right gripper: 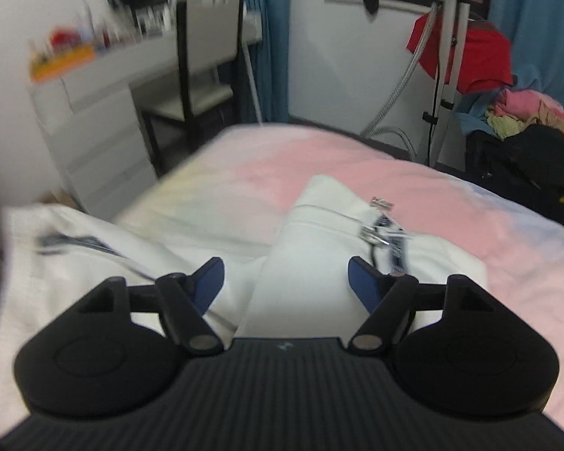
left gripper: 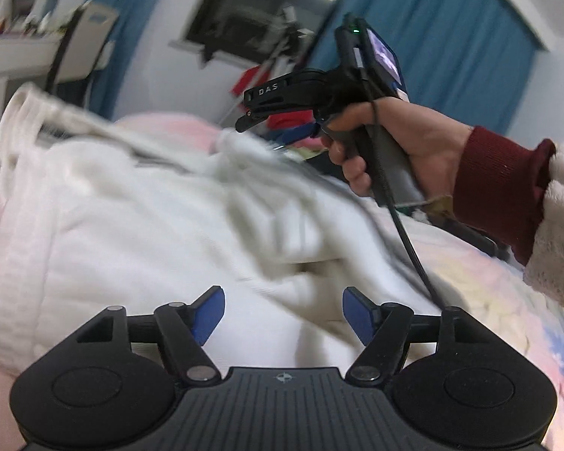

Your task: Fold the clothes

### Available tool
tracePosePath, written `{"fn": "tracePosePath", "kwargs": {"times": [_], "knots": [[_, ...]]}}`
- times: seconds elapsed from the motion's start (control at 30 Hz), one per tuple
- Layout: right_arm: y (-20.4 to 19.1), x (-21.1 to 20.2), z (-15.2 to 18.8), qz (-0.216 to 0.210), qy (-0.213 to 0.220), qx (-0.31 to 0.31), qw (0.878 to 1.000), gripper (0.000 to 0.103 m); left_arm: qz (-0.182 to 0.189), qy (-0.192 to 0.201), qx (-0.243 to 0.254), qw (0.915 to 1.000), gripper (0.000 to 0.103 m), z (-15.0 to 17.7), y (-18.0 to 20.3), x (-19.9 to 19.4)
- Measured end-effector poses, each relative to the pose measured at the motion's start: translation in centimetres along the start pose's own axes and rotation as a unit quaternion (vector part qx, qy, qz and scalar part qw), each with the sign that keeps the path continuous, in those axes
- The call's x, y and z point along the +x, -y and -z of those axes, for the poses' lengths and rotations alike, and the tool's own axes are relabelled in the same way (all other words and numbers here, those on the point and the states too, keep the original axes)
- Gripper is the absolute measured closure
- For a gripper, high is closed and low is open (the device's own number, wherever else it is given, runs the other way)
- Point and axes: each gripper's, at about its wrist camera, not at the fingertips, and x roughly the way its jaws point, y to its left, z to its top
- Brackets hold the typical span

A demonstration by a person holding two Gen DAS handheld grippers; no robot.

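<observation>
We see a grey desk (right gripper: 94, 86) and chair (right gripper: 206, 56) on the left | blue curtains (right gripper: 270, 37) by the window | pink bed (right gripper: 357, 165) with the white clothes (right gripper: 312, 225) on it | our left gripper (left gripper: 284, 314) wide apart, holding nothing | our right gripper (right gripper: 285, 282) wide apart over the clothes | clothes pile (right gripper: 522, 112) far right.

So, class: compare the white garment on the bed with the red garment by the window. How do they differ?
The white garment lies spread on the bed, close under the open fingers of the right gripper; the red garment hangs on a stand, far off. The white one shows dark straps and metal clasps; the red one looks plain. Both are cloth, and neither is gripped.
</observation>
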Motion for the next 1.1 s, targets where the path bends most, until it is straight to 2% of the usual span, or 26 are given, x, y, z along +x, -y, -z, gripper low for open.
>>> {"fn": "tracePosePath", "kwargs": {"times": [0.07, 0.1, 0.13, 0.17, 0.2, 0.3, 0.47, 0.6, 0.7, 0.8, 0.93, 1.03, 1.1], "knots": [[-0.2, 2.5, 0.2, 0.034, -0.021, -0.004, 0.999, 0.04, 0.001, 0.001, -0.013, 0.9999, 0.032, 0.0, -1.0, 0.2], [-0.2, 3.7, 0.2, 0.048, -0.03, -0.003, 0.998, 0.041, 0.001, 0.004, -0.014, 0.9999, 0.032, 0.0, -1.1, 0.2], [0.1, 4.4, 0.3, 0.048, -0.035, 0.009, 0.998, 0.051, 0.001, 0.006, -0.013, 0.9999, 0.032, 0.0, -1.2, 0.2], [0.5, 4.9, 0.3, 0.047, -0.038, 0.022, 0.998, 0.078, 0.0, 0.008, -0.013, 0.9999, 0.032, 0.0, -1.3, 0.2], [1.0, 4.5, 0.4, 0.04, -0.034, 0.037, 0.998, 0.088, -0.001, 0.01, -0.01, 0.9999, 0.032, 0.1, -1.3, 0.2], [2.1, 2.2, 0.5, 0.019, 0.01, 0.077, 0.997, 0.095, -0.005, 0.015, -0.005, 0.9999, 0.031, 0.3, -1.2, 0.0], [6.0, -5.2, 0.4, 0.047, 0.08, 0.136, 0.986, 0.097, -0.013, 0.022, -0.001, 0.9997, 0.031, 0.1, -0.3, 0.6], [11.0, -13.0, 1.8, 0.089, 0.141, 0.191, 0.967, 0.098, -0.015, 0.036, 0.004, 0.9992, 0.031, 0.0, 0.4, -0.6], [15.5, -19.1, 4.6, 0.126, 0.182, 0.243, 0.945, 0.098, -0.016, 0.048, 0.012, 0.9987, 0.031, 0.1, 1.1, -1.5], [20.7, -25.2, 9.6, 0.165, 0.218, 0.309, 0.911, 0.098, -0.016, 0.051, 0.016, 0.9984, 0.031, 0.1, 1.9, -2.3], [26.4, -31.5, 19.6, 0.198, 0.259, 0.417, 0.848, 0.098, -0.017, 0.049, 0.022, 0.9984, 0.031, 0.3, 2.8, -3.1], [28.7, -33.2, 28.1, 0.206, 0.26, 0.502, 0.799, 0.097, -0.016, 0.032, 0.017, 0.9992, 0.031, 0.5, 3.3, -3.3], [28.9, -33.4, 33.9, 0.197, 0.25, 0.562, 0.763, 0.097, -0.018, 0.027, 0.012, 0.9994, 0.03, 0.6, 3.4, -3.7]]}}
